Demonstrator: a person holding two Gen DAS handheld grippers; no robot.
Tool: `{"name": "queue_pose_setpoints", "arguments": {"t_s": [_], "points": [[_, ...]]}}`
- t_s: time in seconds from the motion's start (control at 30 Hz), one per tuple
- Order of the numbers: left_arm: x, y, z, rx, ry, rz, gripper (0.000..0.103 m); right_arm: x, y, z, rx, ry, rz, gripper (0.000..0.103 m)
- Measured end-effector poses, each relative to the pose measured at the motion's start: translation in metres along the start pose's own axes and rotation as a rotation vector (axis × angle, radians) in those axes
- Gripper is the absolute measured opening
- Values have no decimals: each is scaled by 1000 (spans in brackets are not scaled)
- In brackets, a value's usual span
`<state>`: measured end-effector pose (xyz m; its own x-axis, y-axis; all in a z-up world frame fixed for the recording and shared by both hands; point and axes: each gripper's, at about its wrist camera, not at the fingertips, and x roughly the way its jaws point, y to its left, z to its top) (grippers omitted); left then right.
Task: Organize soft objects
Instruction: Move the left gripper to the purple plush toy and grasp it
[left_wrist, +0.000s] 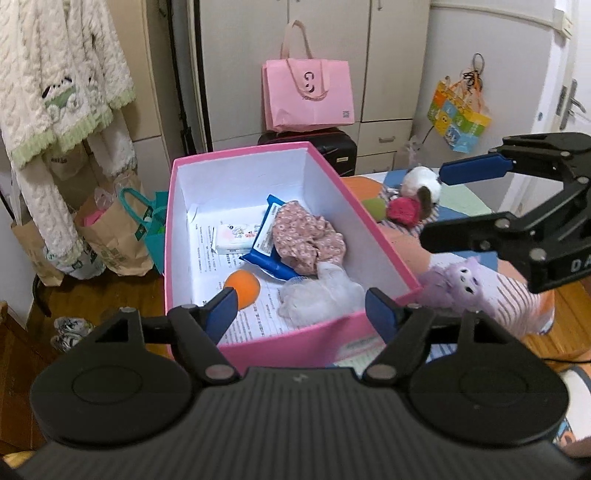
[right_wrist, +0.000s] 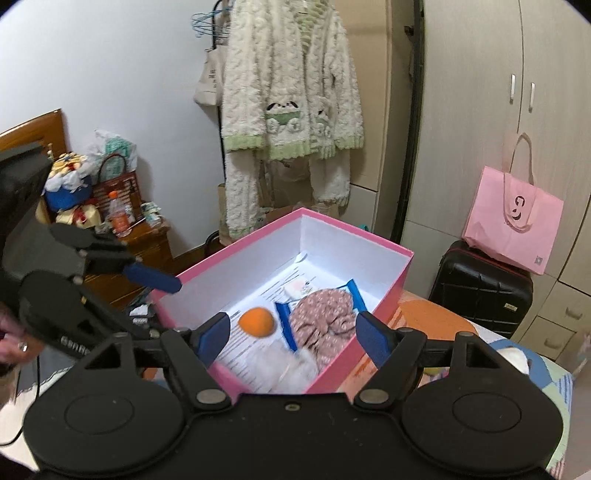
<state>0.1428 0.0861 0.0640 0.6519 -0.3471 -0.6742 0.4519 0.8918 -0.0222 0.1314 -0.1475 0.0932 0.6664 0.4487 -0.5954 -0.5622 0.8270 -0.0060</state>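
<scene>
A pink box (left_wrist: 373, 218) with white inside stands on the bed. In it lie an orange ball (left_wrist: 243, 286), a floral pink cloth (left_wrist: 308, 240), a white mesh cloth (left_wrist: 321, 293), a blue packet (left_wrist: 266, 236) and a tissue pack (left_wrist: 236, 236). My left gripper (left_wrist: 303, 310) is open and empty over the box's near end. My right gripper (left_wrist: 432, 206) is open and empty to the right of the box, above a purple plush (left_wrist: 472, 284). A white plush (left_wrist: 421, 184), a red ball (left_wrist: 402, 210) and a green ball (left_wrist: 375, 206) lie beyond. The right wrist view shows the box (right_wrist: 376, 306), the orange ball (right_wrist: 257, 321) and its gripper (right_wrist: 291, 338).
A black suitcase (left_wrist: 332, 147) with a pink bag (left_wrist: 308, 94) stands behind the box. Paper bags (left_wrist: 110, 236) and a hanging fleece robe (left_wrist: 62, 92) are at left. A wooden nightstand (right_wrist: 140, 251) with clutter is left in the right wrist view.
</scene>
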Motion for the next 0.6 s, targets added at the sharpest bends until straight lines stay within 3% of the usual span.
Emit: {"name": "queue_pose_setpoints", "arguments": {"t_s": [0.23, 0.6], "points": [[-32, -25, -17, 47, -45, -12, 76, -40, 20, -23, -54, 1, -19, 82], [-59, -70, -36, 155, -14, -62, 81, -93, 25, -75, -43, 51, -45, 84]]}}
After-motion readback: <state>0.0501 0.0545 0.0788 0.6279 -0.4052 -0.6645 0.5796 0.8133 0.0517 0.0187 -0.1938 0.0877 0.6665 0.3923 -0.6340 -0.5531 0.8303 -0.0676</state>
